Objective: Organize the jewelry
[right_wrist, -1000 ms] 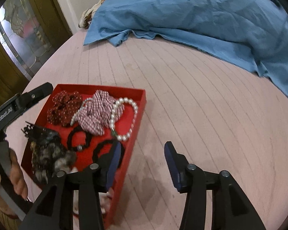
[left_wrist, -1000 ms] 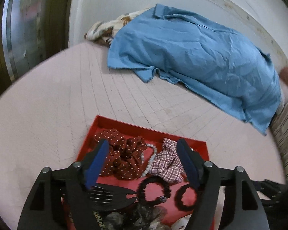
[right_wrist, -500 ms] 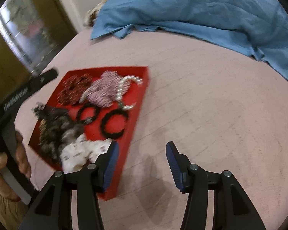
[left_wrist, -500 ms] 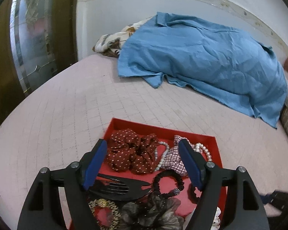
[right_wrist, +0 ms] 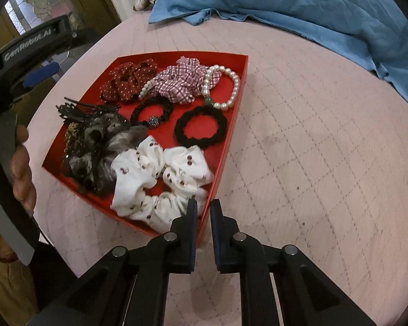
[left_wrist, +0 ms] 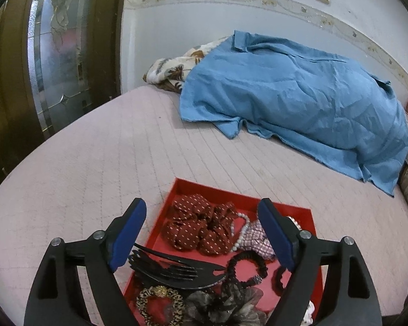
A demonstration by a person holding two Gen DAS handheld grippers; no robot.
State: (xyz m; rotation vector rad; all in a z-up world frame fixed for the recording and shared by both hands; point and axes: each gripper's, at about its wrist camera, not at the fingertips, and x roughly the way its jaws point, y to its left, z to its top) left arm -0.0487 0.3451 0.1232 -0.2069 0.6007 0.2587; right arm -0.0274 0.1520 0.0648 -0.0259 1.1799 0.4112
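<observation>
A red tray (right_wrist: 238, 81) lies on a pink quilted bed and holds scrunchies, hair ties and beads. In it are a white scrunchie (right_wrist: 160, 179), a black hair tie (right_wrist: 201, 125), a pearl bracelet (right_wrist: 225, 84), a checked scrunchie (right_wrist: 182, 81) and a dotted red scrunchie (right_wrist: 127, 81). My right gripper (right_wrist: 203, 209) is shut on the tray's near right wall. My left gripper (left_wrist: 204, 233) is open above the tray (left_wrist: 182, 187), over the dotted red scrunchie (left_wrist: 198, 231) and a black claw clip (left_wrist: 171, 269).
A blue sheet (left_wrist: 299, 100) covers the far part of the bed, with a patterned cloth (left_wrist: 171, 70) under it. A wooden door with frosted glass (left_wrist: 54, 54) stands at the left. Bare pink quilt (right_wrist: 326, 149) lies right of the tray.
My right gripper has closed from wide open onto the tray's near right wall. My left gripper has pulled back and tilted up, staying open above the tray.
</observation>
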